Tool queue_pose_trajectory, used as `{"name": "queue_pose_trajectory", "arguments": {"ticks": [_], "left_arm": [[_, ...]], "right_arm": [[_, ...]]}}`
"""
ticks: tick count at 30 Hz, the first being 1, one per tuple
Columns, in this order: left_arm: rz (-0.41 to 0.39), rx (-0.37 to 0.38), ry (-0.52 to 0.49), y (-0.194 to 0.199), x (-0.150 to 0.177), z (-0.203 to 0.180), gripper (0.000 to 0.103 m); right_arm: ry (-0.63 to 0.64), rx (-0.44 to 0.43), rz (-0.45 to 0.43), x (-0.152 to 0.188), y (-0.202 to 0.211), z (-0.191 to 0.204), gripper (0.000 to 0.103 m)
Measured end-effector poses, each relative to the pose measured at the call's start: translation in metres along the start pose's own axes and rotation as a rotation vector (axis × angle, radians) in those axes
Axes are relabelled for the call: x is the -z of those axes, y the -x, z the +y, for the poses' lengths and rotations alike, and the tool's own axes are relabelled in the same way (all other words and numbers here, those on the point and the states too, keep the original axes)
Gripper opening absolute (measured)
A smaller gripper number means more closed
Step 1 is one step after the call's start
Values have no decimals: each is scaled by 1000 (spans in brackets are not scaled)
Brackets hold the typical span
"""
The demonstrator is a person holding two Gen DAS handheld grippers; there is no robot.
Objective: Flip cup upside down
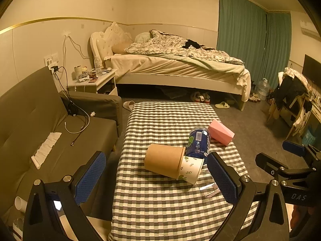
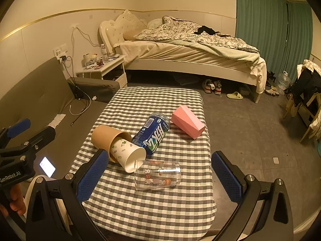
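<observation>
Cups are lying on their sides on the checked table (image 2: 152, 210): a clear glass cup (image 2: 157, 175) nearest, a white paper cup (image 2: 128, 154) nested in a brown one (image 2: 106, 136). Left gripper (image 1: 156, 177) and right gripper (image 2: 158, 177) are both hovering spread wide, gripping nothing.

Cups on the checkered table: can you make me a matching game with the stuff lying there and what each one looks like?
Things:
1. brown paper cup
2. clear glass cup
3. pink cup
4. blue bottle

Looks:
a. see-through, with little bunny pictures
b. has a barcode and big white letters
c. lies alone nearest the table's far right edge
d. has a white leaf-print cup tucked inside it

Pairs: 1-d, 2-a, 3-c, 4-b

All four lie on their sides on the checkered table.
</observation>
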State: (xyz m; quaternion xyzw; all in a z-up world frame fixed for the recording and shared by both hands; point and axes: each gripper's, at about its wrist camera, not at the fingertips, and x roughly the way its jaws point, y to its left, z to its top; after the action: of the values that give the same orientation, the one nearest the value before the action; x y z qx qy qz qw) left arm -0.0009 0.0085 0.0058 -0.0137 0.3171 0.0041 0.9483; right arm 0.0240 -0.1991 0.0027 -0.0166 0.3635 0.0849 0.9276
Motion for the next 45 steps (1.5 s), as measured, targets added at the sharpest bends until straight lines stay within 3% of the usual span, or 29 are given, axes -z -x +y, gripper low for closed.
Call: {"name": "queue_pose_trajectory", "arguments": {"ticks": [45], "left_arm": [[25,-13,0,-3,-1,-2,103]], "right_arm": [[3,-17,11,-1,-4,-5,103]]}}
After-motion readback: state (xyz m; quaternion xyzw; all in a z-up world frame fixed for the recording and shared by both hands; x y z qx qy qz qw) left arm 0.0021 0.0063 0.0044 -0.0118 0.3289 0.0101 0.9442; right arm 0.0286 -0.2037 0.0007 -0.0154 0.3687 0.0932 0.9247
